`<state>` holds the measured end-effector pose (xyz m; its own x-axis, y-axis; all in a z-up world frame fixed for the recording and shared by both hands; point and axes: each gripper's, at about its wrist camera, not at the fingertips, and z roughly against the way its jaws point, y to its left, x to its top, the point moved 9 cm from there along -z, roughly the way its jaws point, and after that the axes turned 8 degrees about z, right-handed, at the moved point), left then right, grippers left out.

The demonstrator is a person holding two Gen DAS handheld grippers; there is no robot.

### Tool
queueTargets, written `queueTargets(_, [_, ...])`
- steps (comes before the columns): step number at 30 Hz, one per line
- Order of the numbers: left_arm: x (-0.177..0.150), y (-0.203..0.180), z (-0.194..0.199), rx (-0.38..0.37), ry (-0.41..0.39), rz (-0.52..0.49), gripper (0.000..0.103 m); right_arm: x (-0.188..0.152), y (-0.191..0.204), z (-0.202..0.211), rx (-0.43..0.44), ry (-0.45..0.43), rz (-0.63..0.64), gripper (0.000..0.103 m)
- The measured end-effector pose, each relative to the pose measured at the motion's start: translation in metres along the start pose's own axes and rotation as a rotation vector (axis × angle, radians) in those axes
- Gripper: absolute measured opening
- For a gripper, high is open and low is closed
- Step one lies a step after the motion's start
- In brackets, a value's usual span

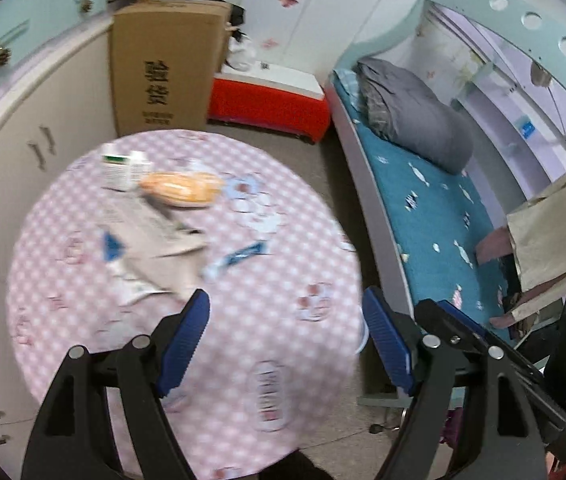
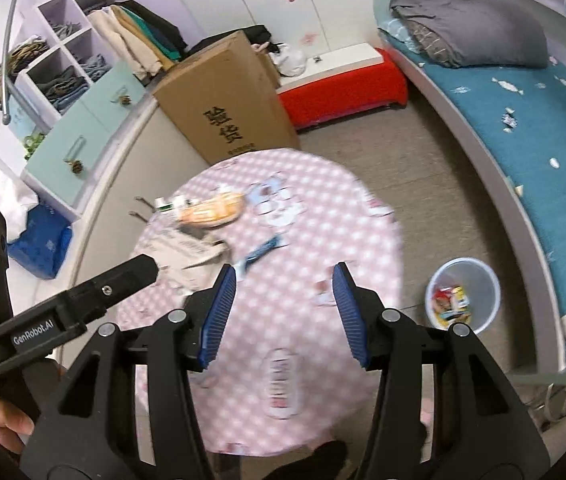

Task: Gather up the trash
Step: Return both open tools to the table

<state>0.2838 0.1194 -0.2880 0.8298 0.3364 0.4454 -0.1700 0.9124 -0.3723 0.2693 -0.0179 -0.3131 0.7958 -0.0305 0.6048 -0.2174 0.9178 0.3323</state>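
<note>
both grippers hang above the near part of the round table (image 1: 275,264) with nothing in them, so by my reading this is the approach before a pickup, with the trash not yet gathered. the left gripper (image 1: 285,338) has its two blue fingers spread wide and empty, bare pink cloth between them. the right gripper (image 2: 285,312) is also spread apart and holds nothing.

just ahead of the left gripper's left finger lies one white wrapper (image 1: 135,284), half under one sheet of grey paper (image 1: 155,232) that runs on past it. ahead and slightly right of that same finger lies one long blue wrapper (image 1: 237,258), which in the right wrist view sits just beyond the right gripper's left fingertip. one small blue scrap (image 1: 111,245) lies left of the paper. farther on, past the paper, is one orange packet (image 1: 181,188), and touching its far left side one white and green box (image 1: 123,170).

the bin (image 2: 485,280), one pale tub already holding some wrappers, stands on the floor to the right of the right gripper's right finger, beside the bed (image 2: 523,128).

the next move, i judge, calls for lowering a gripper forward over the nearest flat wrapper and closing low against the cloth. thin film may slip or the cloth may bunch. blur keeps finer detail uncertain.
</note>
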Motion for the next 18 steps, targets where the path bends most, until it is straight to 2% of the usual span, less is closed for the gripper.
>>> queueTargets(2, [0.000,0.028,0.009,0.025,0.010,0.005,0.077,-0.010,0.018,-0.008,0.011,0.009,-0.017,0.050])
queueTargets(6, [0.003,0.058,0.009,0.063,0.036,-0.019,0.077,-0.030,0.041,-0.026,0.023,0.046,-0.058,0.050])
queueTargets(11, [0.008,0.068,-0.001,0.132,0.047,-0.126,0.077,-0.044,0.038,-0.056,0.027,0.101,-0.133,0.050])
queueTargets(18, [0.030,0.072,-0.028,0.161,0.075,-0.182,0.077,-0.044,0.035,-0.107,0.047,0.162,-0.215,0.050])
